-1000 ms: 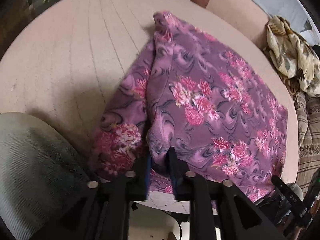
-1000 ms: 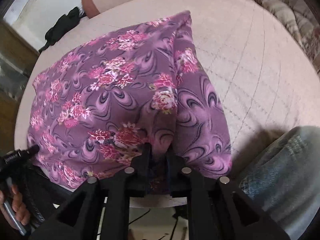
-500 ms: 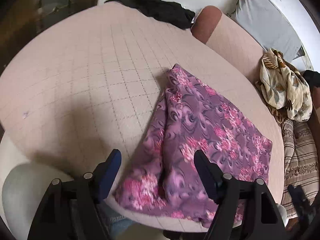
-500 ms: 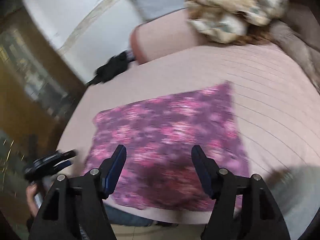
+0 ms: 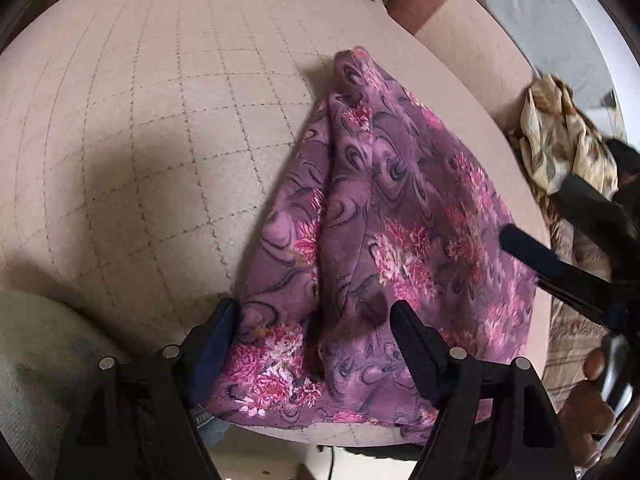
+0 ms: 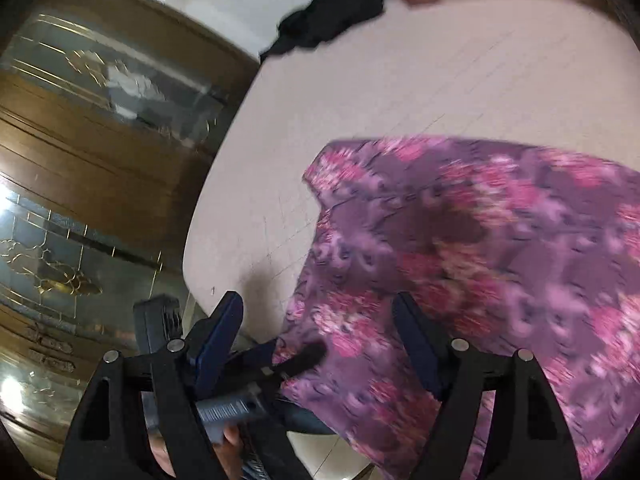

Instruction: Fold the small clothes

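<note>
Now both grippers had let go of the purple flowered cloth [image 5: 384, 248], which a second before each had pinched at its near edge. The left gripper [image 5: 316, 344] hung over the cloth's near left corner, its jaws lately spread and then eased in a touch, gripping nothing. The right gripper [image 6: 318, 344] had swung away leftward, jaws still widening and empty. The cloth lay folded at the near edge of the pink quilted table [image 5: 140, 140].
</note>
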`<state>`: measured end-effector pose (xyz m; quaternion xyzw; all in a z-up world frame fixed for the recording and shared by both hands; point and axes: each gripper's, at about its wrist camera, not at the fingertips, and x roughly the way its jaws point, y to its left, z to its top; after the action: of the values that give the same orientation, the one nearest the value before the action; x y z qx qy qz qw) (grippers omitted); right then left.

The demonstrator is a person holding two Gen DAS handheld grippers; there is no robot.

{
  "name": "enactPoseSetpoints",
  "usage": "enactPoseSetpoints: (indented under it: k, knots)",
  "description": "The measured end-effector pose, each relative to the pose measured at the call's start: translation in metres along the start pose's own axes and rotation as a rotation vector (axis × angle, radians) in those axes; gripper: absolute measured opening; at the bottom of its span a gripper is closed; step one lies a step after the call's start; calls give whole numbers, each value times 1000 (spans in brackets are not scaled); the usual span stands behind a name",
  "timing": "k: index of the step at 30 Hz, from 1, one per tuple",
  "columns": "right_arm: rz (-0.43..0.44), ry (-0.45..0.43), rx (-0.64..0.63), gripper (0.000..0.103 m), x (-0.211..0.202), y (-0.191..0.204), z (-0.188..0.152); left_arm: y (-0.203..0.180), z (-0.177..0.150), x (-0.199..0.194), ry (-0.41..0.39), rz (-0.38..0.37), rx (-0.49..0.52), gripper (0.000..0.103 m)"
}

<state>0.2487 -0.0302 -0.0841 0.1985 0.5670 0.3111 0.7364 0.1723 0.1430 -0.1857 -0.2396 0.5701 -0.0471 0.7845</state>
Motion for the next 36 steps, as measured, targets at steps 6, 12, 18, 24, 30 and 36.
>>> enactPoseSetpoints:
  k: [6,12,18,24,30,36]
  knots:
    - [-67,87,-45,76,29,21,15,18,-2,1,14,-75,-106,15]
    - [-173,223,-105,76,76,49,35,9,-7,-10,-43,-93,-82,9]
    - [-341,363,-182,75,130,68,40,1,-10,-28,-121,-132,-50,8]
    - [-591,372,-310,26,151,76,29,-16,-15,-34,-173,-96,5,7]
    - [-504,226,-296,12,100,79,28,-48,-30,-43,-258,22,140,8]
    - [-243,67,-198,12,19,57,13,-106,-61,-75,-331,63,320,8]
